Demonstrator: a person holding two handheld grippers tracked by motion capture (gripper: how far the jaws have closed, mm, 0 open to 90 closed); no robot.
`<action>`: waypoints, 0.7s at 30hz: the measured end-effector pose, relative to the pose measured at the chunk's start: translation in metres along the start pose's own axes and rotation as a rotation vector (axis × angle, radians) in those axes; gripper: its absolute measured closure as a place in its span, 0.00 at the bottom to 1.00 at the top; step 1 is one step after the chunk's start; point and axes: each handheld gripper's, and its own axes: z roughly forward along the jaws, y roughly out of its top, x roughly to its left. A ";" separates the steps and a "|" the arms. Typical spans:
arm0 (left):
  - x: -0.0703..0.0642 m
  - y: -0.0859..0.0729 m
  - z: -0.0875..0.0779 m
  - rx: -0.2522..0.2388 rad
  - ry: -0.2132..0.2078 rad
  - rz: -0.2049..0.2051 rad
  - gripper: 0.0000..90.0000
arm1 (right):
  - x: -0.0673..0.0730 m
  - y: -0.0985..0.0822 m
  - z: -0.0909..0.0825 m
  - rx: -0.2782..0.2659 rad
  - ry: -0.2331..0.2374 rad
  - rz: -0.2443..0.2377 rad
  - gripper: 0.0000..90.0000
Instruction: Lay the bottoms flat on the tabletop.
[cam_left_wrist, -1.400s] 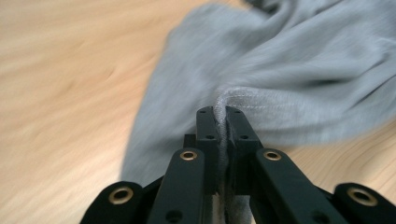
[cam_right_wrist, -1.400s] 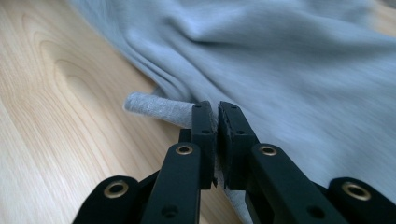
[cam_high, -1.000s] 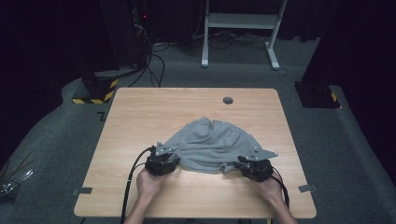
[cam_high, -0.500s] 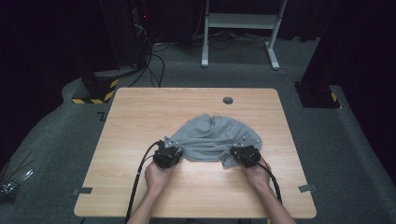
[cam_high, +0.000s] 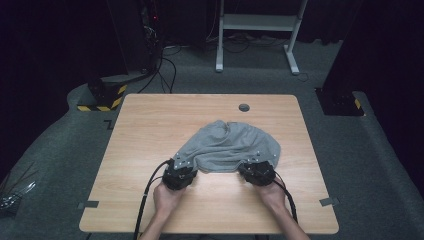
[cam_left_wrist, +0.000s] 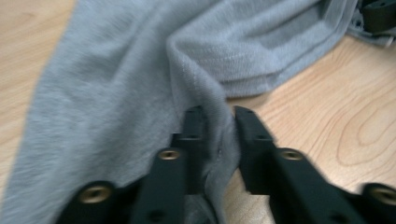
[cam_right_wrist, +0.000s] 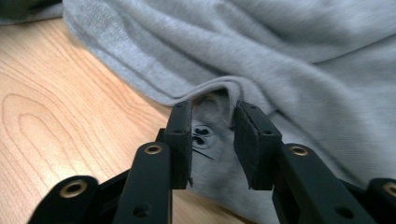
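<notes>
A grey garment (cam_high: 227, 147) is lying crumpled near the middle of the wooden desk (cam_high: 150, 130), its near hem turned toward the person, whose hands are coming in from the near edge. The left gripper (cam_high: 178, 167) is sitting at the garment's near left corner and the right gripper (cam_high: 256, 169) at its near right corner, both low on the cloth. In the left gripper view the fingers (cam_left_wrist: 194, 135) are pinching a raised fold of the garment (cam_left_wrist: 116, 93); they have just been closing and the cloth is squeezed tight between them. In the right gripper view the fingers (cam_right_wrist: 180, 135) are standing apart, having just been opening, and a small hump of the hem (cam_right_wrist: 219, 91) is rising between them without either pad pressing on it. A small printed mark is showing on the fabric just behind that gap. My reading: the work looks like spreading or folding the garment, and it is at an early stage. One corner is being held; the other is lined up but not being gripped. The cloth is bunched and wrinkled, so flattening and any folding are left to do. A dark round grommet (cam_high: 244, 107) is sitting in the desk beyond the garment, well apart from it.
</notes>
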 end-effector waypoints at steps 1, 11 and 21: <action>-0.001 0.000 0.000 -0.002 -0.006 0.001 0.91 | 0.002 -0.001 0.002 0.008 0.006 0.010 0.73; 0.003 0.001 -0.022 -0.068 0.001 -0.010 0.95 | -0.001 -0.023 -0.025 0.036 -0.024 -0.100 0.94; 0.002 -0.007 -0.035 -0.045 -0.015 0.019 0.92 | -0.028 -0.051 -0.063 0.002 -0.104 -0.059 0.86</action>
